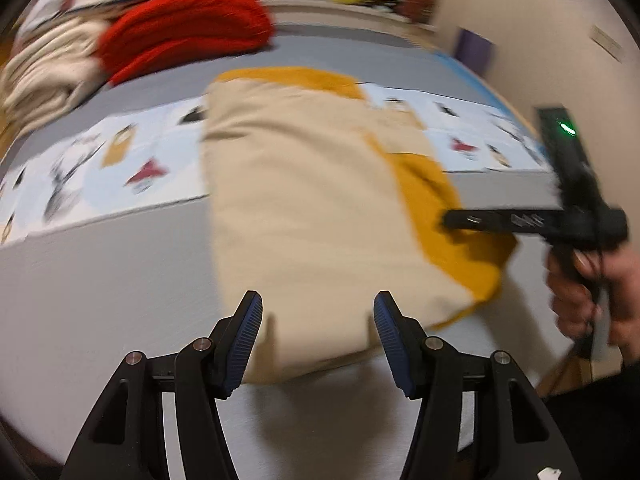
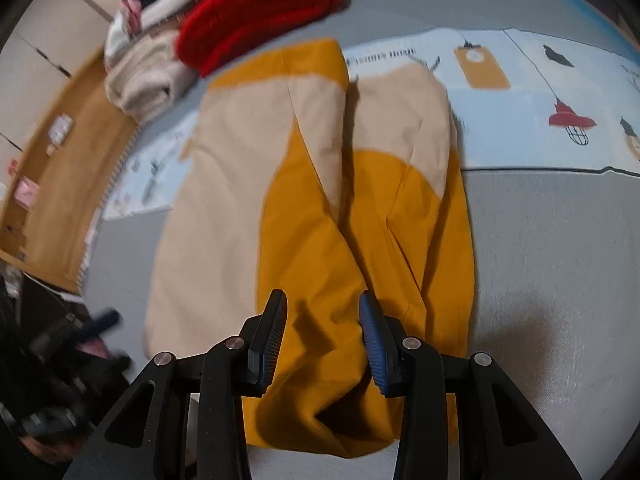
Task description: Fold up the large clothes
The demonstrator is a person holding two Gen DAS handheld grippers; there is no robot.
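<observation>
One large beige-and-mustard garment (image 2: 304,208) lies partly folded on a grey mat (image 1: 100,280), lengthwise across one pale printed strip (image 1: 120,168) of that mat. Beyond it sit one folded red garment (image 1: 188,28) and one cream folded garment (image 1: 44,76), side by side, with more blurred items stacked behind them that cannot be counted. Two hand-held grippers are in use. The left hand-held gripper (image 1: 318,312) tilts steeply down over the near beige edge of the garment, its two blue-padded fingers (image 1: 248,336) spread apart and released, straddling that hem without pinching it. The right hand-held gripper (image 2: 322,328) also points steeply down, over the near mustard end; its fingers (image 2: 370,340) stand narrower, with rumpled mustard cloth between them, though whether the pads press on the cloth cannot be told. In the left wrist view one hand (image 1: 592,292) grips the right tool's handle at the right edge.
</observation>
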